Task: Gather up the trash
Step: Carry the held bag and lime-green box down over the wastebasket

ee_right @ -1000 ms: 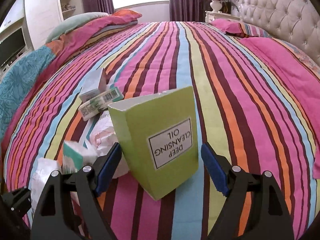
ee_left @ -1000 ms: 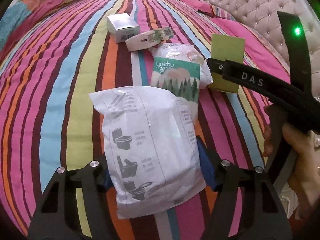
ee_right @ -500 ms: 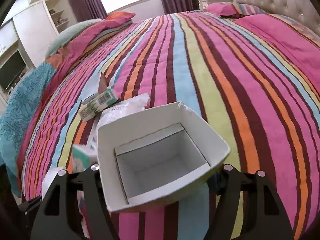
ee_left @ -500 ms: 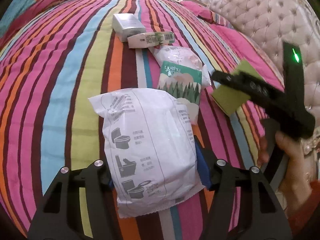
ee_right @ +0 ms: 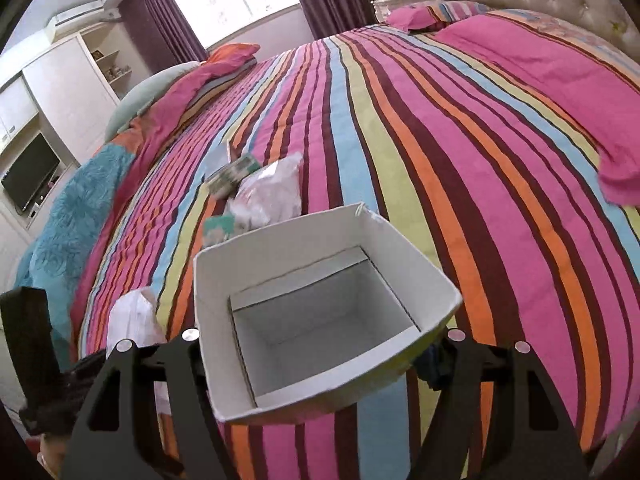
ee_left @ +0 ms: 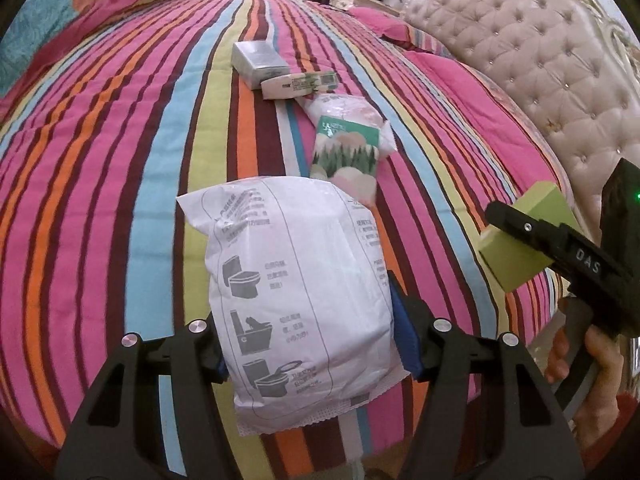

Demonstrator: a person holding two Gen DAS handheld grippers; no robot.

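Observation:
My left gripper [ee_left: 312, 340] is shut on a white plastic packet [ee_left: 300, 292] printed with toilet drawings and holds it above the striped bed. My right gripper [ee_right: 320, 360] is shut on an open green carton [ee_right: 320, 320], white inside, with its mouth facing the camera. The carton also shows in the left wrist view [ee_left: 520, 240], at the right and off the bed. On the bed lie a green tissue pack [ee_left: 346, 152], a crumpled clear wrapper [ee_left: 348, 108], a long white box [ee_left: 298, 85] and a grey box [ee_left: 258, 62].
The striped bedspread [ee_left: 120, 160] covers the whole bed. A tufted headboard [ee_left: 520, 60] runs along the right. Pillows [ee_right: 180, 84] lie at the far end. A wardrobe and a TV [ee_right: 30, 170] stand at the left.
My right gripper lifted the green carton off the bed and tipped it so its open mouth faces the camera, drawing it back to the right. My left gripper raised the white packet slightly.

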